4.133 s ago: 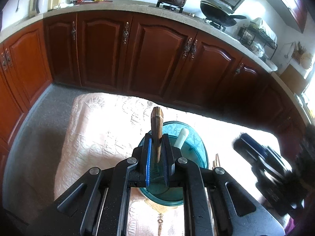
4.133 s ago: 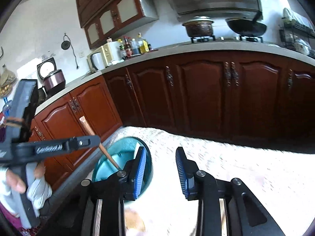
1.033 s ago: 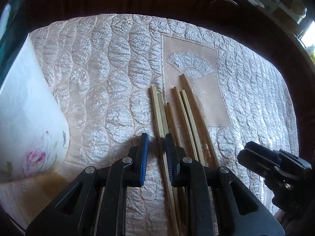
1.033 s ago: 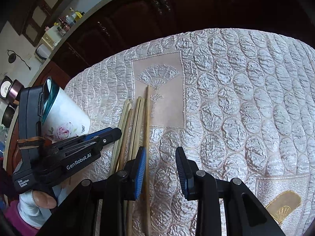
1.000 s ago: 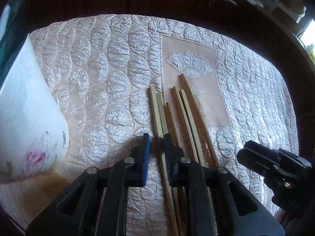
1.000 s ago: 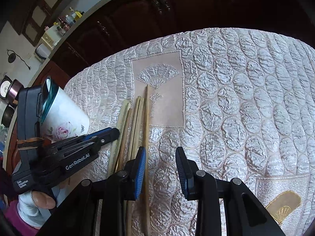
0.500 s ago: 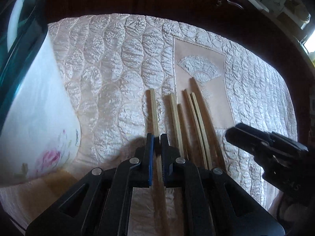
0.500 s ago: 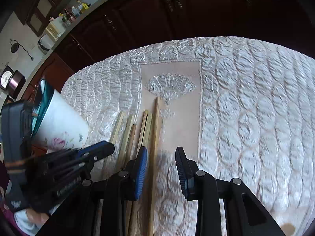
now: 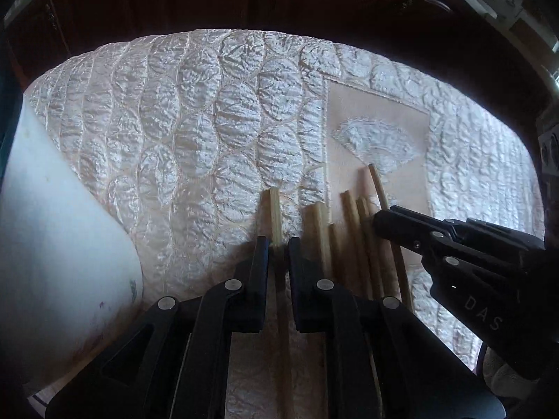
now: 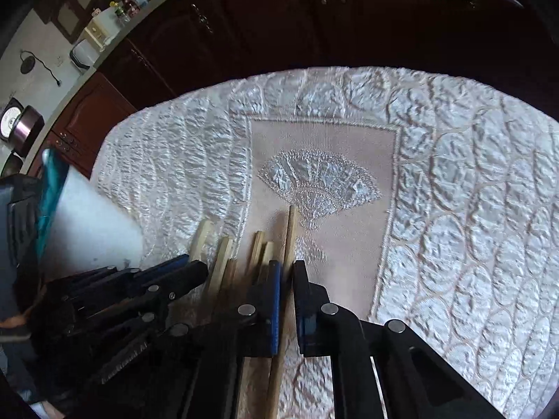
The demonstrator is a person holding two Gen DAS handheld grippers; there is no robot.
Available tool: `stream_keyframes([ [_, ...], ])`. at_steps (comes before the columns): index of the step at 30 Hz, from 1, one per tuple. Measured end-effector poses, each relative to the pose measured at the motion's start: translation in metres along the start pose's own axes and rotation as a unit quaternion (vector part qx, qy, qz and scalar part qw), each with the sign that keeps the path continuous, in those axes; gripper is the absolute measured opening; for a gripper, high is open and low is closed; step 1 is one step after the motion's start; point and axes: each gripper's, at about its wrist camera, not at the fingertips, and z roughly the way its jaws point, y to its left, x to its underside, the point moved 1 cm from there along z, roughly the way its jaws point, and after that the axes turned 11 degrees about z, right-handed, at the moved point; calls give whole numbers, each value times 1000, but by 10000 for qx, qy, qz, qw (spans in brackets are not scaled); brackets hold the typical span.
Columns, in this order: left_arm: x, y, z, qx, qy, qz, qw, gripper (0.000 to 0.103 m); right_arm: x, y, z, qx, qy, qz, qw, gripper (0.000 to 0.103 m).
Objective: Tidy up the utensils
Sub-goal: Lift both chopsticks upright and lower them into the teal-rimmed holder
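The white bowl is cropped by the frame's left edge.

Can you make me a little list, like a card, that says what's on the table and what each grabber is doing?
Surface: quilted cloth with a fan patch
Chopsticks: a row of wooden sticks lying side by side on the cloth
Left gripper: shut on the leftmost chopstick, set a little apart from the others
Right gripper: shut on the rightmost chopstick, the one reaching farthest onto the patch
Loose chopsticks: lying between the two held ones
Container: white, on the left, teal inside
Background: dark wood cabinets
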Motion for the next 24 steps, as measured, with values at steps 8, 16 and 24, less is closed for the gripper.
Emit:
stream_keyframes([
  [8,8,-4,-65,721,-685,130,9950,4,16,4,-89,-403,-761,-164,9961,6],
  [16,34,7,-142,793,-1241,295,9887,4,37,15,-145,-534,-1261,-239,9903,5],
  [24,54,21,-201,782,-1682,295,9822,4,52,34,-177,-598,-1452,-521,9862,5],
])
